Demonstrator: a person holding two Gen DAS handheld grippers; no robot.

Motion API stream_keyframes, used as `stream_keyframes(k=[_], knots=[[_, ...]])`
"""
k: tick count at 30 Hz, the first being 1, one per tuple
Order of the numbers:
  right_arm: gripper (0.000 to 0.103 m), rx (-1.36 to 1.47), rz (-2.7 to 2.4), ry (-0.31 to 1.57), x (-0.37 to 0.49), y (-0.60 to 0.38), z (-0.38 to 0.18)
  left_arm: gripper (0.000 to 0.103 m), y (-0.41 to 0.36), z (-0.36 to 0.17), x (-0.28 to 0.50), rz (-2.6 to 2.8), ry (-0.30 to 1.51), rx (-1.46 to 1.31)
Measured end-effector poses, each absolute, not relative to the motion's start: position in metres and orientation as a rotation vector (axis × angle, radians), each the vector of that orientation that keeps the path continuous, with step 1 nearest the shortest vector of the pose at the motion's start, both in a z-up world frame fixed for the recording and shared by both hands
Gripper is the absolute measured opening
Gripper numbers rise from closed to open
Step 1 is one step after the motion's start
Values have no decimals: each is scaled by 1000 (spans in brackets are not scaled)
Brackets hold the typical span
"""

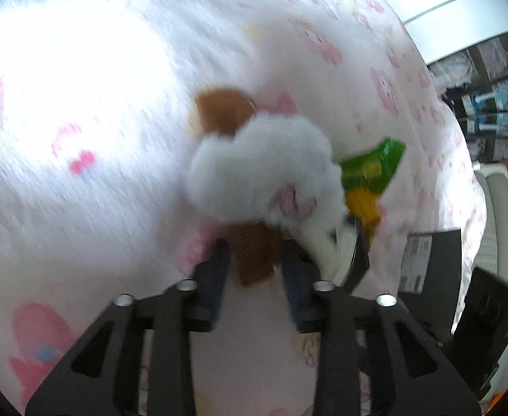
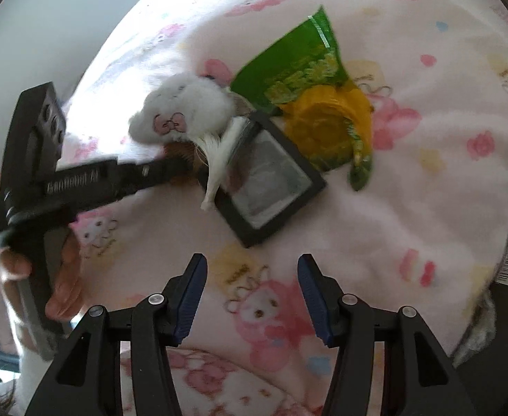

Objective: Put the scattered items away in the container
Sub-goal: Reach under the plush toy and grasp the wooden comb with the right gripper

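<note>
While the left tool [image 1: 254,260] stands spread, the plush toy's [image 1: 261,170] brown part lies between its pads.

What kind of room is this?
Probably a bedroom. The things lie on a soft pink cartoon blanket, like a bed cover, with a fluffy white plush toy on it. Shelves stand behind.

Two wrist views — both angled steeply down
Your left sits close on the plush toy [image 1: 261,170]; your right, further back, shares it.
</note>
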State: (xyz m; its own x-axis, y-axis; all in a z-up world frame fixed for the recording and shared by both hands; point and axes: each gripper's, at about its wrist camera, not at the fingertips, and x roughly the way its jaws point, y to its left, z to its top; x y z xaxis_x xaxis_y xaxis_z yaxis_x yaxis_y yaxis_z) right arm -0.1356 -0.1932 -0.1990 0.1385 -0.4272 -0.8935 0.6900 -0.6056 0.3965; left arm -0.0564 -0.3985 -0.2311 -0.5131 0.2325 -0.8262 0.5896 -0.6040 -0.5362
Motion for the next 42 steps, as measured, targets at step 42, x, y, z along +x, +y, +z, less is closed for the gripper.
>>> stream_keyframes(k=[42], knots=[[51,1657,-1462,63,-150,-165,-215,18,-403,-236,-86,-2267,1169,1447]])
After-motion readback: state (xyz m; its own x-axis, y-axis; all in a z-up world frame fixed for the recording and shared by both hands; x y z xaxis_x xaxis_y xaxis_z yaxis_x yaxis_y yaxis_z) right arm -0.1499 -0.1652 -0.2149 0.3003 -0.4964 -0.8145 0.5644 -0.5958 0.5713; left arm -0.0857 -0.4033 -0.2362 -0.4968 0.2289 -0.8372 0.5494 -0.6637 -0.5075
